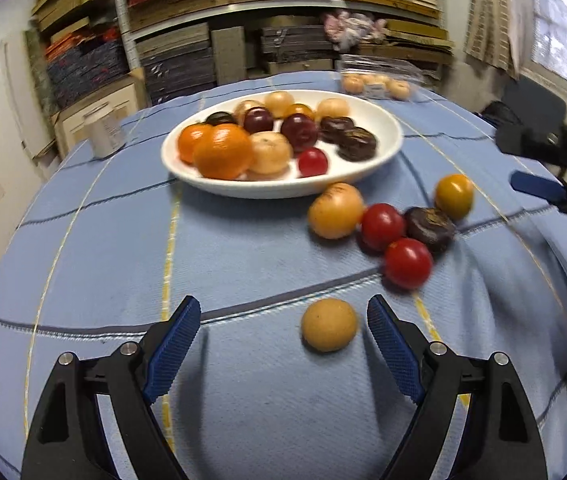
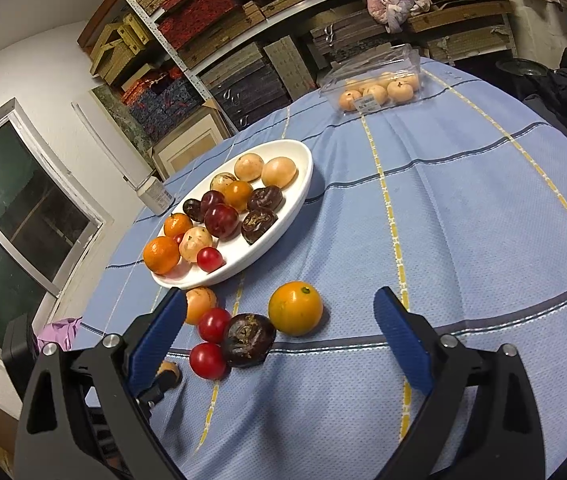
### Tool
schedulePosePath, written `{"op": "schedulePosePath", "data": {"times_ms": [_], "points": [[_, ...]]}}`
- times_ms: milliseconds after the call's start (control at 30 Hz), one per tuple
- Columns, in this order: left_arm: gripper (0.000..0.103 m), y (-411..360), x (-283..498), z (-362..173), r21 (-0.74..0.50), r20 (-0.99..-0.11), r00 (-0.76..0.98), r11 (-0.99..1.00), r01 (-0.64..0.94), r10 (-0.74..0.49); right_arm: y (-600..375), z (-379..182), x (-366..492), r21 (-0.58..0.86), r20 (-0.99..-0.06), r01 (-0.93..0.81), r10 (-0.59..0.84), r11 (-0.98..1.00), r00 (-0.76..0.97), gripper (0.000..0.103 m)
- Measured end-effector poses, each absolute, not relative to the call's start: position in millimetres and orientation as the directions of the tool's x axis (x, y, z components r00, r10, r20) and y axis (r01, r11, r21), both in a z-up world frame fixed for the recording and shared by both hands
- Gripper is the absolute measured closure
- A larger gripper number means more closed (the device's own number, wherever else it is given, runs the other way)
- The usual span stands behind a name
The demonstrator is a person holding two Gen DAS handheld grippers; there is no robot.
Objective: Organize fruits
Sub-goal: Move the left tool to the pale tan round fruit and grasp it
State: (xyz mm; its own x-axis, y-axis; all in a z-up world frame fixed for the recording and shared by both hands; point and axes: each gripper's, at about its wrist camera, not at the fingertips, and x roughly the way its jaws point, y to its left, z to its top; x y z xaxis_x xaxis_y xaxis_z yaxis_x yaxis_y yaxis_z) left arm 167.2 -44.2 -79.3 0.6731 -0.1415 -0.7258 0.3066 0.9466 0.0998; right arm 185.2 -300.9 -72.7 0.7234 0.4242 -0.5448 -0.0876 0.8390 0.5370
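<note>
A white oval plate [image 1: 383, 120] [image 2: 299, 160] holds several fruits: oranges, dark red plums, dark brown fruits, pale peach ones and a red tomato. Loose on the blue cloth lie a small tan fruit [image 1: 329, 324], a pale orange fruit [image 1: 335, 211], two red tomatoes [image 1: 381, 226] [image 2: 213, 324], a dark brown fruit [image 1: 429, 228] [image 2: 248, 340] and a yellow-orange fruit [image 1: 453, 196] [image 2: 295, 308]. My left gripper [image 1: 279, 332] is open, with the tan fruit between its fingers near the right one. My right gripper [image 2: 279, 320] is open and empty, above the loose cluster.
A clear plastic box [image 2: 375, 80] of pale fruits stands at the table's far side. A white jar [image 1: 103, 134] [image 2: 155, 196] stands left of the plate. Shelves of stacked boards fill the back wall. A window is at the left. The right gripper shows in the left wrist view [image 1: 543, 168].
</note>
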Motion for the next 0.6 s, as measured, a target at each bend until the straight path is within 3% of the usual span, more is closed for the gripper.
{"op": "schedulePosePath", "data": {"times_ms": [100, 300, 600], "points": [[0.018, -45.3, 166.7, -81.3, 0.085, -0.734, 0.660, 0.942, 0.325, -0.161, -300.1, -73.2, 185.0, 0.538, -0.547, -0.087, 0.426, 0.839, 0.721, 0.011], [0.038, -45.1, 168.5, -85.3, 0.062, -0.751, 0.636, 0.939, 0.339, -0.180, -298.1, -72.9, 184.9, 0.534, -0.549, -0.093, 0.428, 0.841, 0.718, 0.010], [0.039, -48.0, 165.7, -83.5, 0.035, -0.745, 0.627, 0.926, 0.375, -0.226, -294.7, -73.2, 185.8, 0.527, -0.558, -0.100, 0.432, 0.844, 0.709, 0.010]]}}
